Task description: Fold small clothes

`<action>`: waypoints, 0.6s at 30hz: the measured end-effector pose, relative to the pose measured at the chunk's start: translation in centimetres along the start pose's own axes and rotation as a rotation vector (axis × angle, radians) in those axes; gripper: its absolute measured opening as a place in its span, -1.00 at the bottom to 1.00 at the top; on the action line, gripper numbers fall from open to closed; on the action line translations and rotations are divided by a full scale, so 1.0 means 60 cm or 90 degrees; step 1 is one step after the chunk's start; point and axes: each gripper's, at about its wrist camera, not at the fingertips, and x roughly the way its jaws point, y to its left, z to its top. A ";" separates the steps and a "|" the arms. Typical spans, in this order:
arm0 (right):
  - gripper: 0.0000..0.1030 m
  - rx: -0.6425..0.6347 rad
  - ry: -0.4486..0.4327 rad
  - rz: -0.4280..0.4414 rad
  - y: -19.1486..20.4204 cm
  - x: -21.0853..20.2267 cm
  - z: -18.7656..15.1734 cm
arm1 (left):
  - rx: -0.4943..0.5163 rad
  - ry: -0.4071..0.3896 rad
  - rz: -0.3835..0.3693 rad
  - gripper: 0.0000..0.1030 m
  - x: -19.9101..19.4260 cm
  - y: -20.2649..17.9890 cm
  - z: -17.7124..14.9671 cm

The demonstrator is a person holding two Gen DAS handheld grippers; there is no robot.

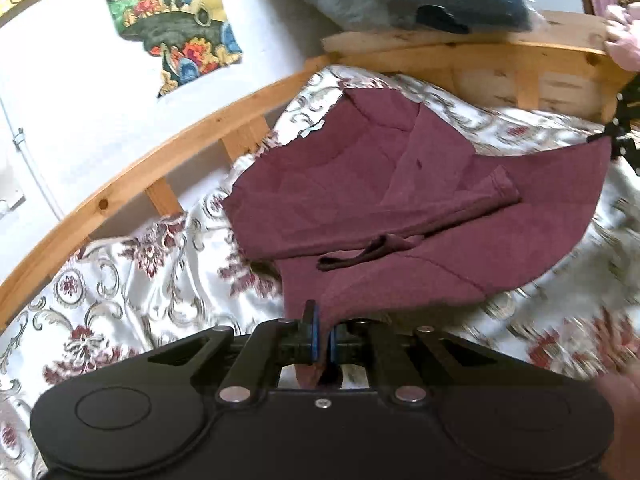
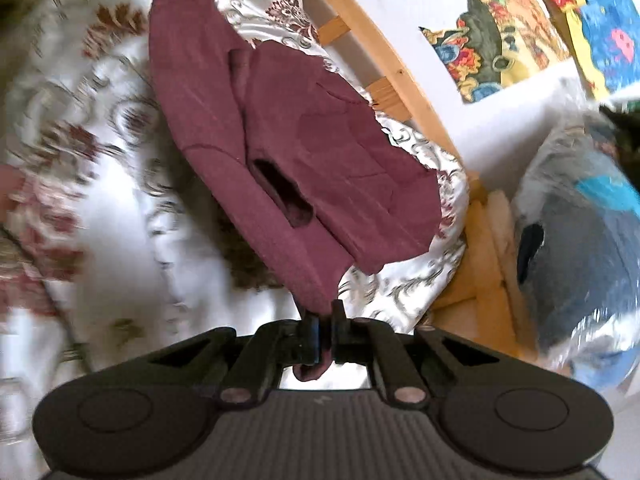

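Above the patterned bed (image 1: 132, 280), the left gripper (image 1: 322, 338) and right gripper (image 2: 326, 334) each pinched an edge of the maroon garment (image 1: 400, 208).

A home bedroom around me, a bed with a pine rail frame (image 1: 132, 176), a satin floral bedspread (image 1: 132, 280) under my work, bright paper pictures (image 1: 176, 28) stuck on the white wall (image 1: 64, 100), a bagged bundle (image 2: 580, 240) at the bed's end
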 end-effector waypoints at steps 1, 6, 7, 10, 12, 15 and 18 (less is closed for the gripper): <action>-0.88 0.008 0.003 0.013 -0.001 -0.016 -0.001 | 0.002 0.009 -0.007 -0.90 -0.015 -0.002 -0.004; -0.88 0.021 0.019 0.047 0.040 -0.095 -0.015 | -0.021 0.041 -0.030 -0.90 -0.069 -0.015 -0.034; -0.88 0.036 0.023 0.059 0.043 -0.105 -0.016 | -0.026 0.048 -0.035 -0.90 -0.079 -0.020 -0.042; -0.88 0.078 0.031 0.084 0.059 -0.133 -0.022 | -0.038 0.055 -0.050 -0.90 -0.101 -0.031 -0.062; -0.88 0.073 0.031 0.086 0.062 -0.138 -0.022 | -0.048 0.054 -0.051 -0.90 -0.110 -0.034 -0.070; -0.88 0.086 0.023 0.075 0.045 -0.128 -0.013 | -0.081 0.053 -0.052 -0.90 -0.104 -0.019 -0.064; -0.88 0.130 0.009 0.055 0.004 -0.108 0.005 | -0.137 0.056 -0.055 -0.89 -0.083 0.013 -0.042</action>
